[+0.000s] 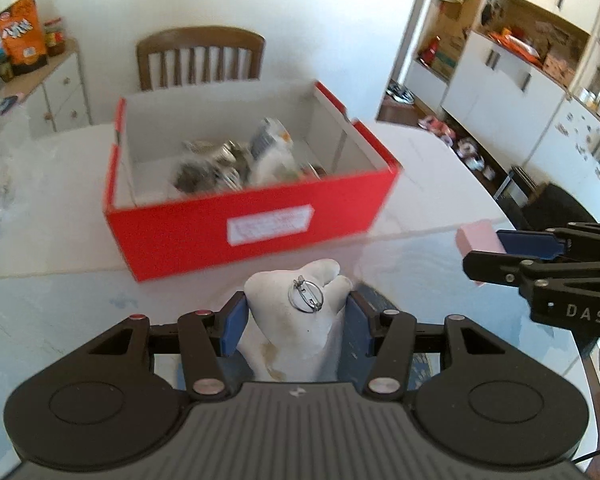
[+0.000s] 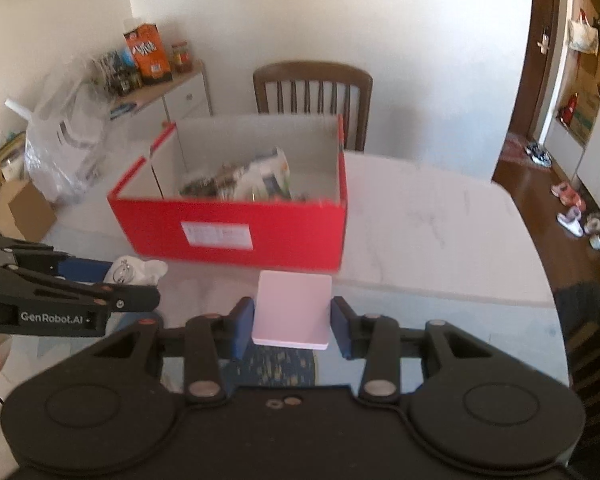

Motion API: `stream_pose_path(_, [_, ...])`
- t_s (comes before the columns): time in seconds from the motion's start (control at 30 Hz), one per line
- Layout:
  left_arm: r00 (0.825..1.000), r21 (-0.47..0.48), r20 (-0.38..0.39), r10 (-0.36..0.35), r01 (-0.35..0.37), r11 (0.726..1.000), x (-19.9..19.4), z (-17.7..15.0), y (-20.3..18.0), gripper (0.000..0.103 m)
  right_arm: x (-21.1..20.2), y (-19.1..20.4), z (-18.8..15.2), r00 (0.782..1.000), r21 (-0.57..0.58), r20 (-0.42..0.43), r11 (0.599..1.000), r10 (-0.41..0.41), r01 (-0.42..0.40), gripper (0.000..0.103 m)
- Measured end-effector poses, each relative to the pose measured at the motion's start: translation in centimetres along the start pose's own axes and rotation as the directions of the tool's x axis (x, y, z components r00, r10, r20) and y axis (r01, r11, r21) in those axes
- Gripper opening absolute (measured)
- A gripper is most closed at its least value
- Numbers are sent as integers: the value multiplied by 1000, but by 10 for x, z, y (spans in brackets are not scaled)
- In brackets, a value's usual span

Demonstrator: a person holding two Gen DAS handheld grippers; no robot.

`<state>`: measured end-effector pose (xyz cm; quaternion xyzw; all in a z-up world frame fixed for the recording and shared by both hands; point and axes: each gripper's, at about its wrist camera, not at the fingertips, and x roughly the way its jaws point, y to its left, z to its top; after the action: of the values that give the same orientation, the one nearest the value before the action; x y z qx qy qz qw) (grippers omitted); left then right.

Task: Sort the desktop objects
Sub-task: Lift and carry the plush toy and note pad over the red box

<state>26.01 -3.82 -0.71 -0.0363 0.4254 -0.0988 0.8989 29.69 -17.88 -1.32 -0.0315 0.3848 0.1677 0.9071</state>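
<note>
Gripping a white plush toy point(image 1: 296, 320) between its blue pads, the left gripper point(image 1: 296, 316) is hovering just short of the red box point(image 1: 244, 220), while the right gripper point(image 2: 292, 314) is clamping a flat pink block point(image 2: 292, 308) by its two side edges, also just in front of the box's near wall. Both loads are sitting above the glass-topped table point(image 2: 440, 216), not yet over the opening, so the step in hand is judged to be dropping them in: each tong is needing to rise enough to clear the near wall, travel forward until its load is hanging over the bare white floor of the box, and only then let go. Taking one side at a time is looking wise, since the two tools are working close beside each other. The toy is soft and may cling to a pad; the block is rigid and should fall flat. Further in, the box contents point(image 1: 236, 164) are smearing with motion blur, so what they are is hard to say. The label on the box front is unreadable, and the toy's lower part is hiding behind the tool body. A wooden chair point(image 2: 312, 88) is standing beyond the table
</note>
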Motion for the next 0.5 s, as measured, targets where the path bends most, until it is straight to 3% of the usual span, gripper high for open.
stream_pose_path(0.3, [995, -23, 86, 50, -48, 999, -11, 49, 29, 53, 13, 8, 53, 998, -62, 66, 998, 20, -16, 40])
stream_pose_path(0.5, [991, 23, 99, 85, -88, 996, 5, 91, 39, 53, 39, 10, 92, 997, -72, 79, 997, 20, -15, 40])
